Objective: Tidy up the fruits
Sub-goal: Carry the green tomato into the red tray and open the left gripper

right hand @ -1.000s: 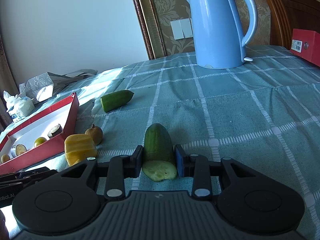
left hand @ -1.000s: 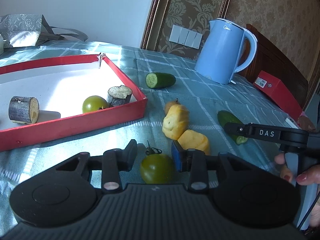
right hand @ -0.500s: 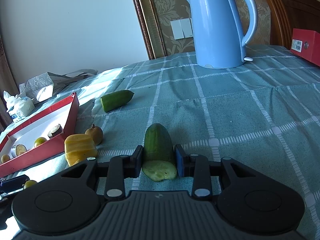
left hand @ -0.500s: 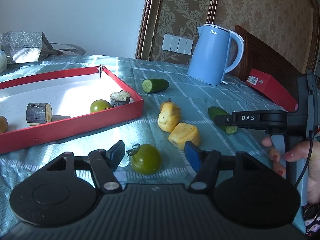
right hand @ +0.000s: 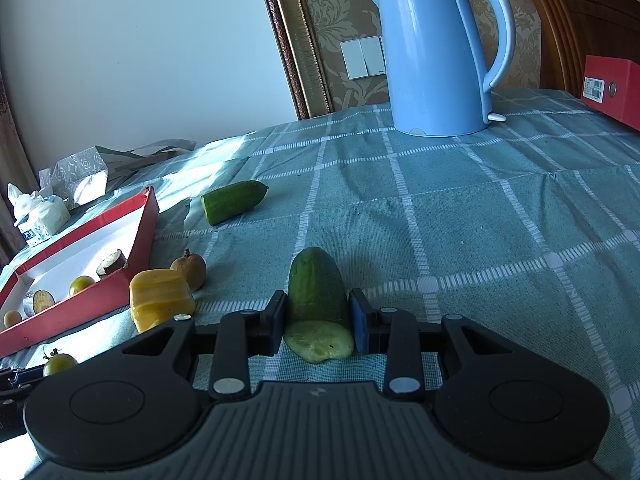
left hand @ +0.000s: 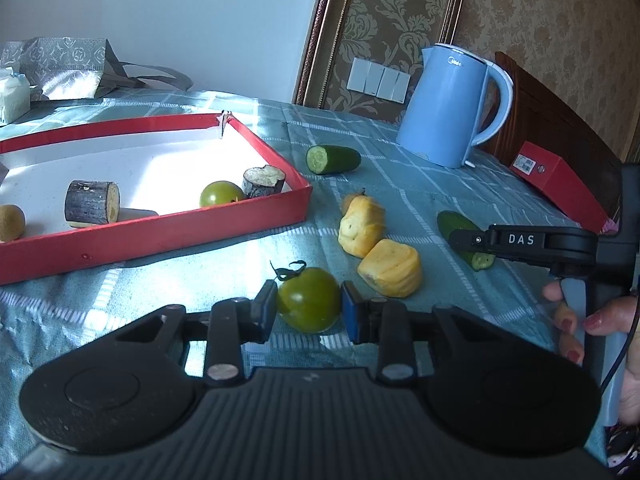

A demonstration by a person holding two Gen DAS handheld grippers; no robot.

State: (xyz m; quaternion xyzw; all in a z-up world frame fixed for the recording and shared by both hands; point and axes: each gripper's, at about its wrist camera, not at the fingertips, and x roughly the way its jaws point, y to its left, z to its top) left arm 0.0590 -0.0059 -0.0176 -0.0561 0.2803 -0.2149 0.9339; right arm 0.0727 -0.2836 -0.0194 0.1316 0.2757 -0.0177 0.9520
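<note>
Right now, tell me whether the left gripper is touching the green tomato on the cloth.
Touching. In the left wrist view the left gripper has just closed, and both pads press the sides of the green tomato, no gap showing.

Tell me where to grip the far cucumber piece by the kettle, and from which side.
Grip the cucumber piece across its round middle, pads on its two long sides, coming from the cut end nearer the tray. It lies flat on the cloth with open space around it, and the far tip tapers, so pads there would likely slip.
</note>
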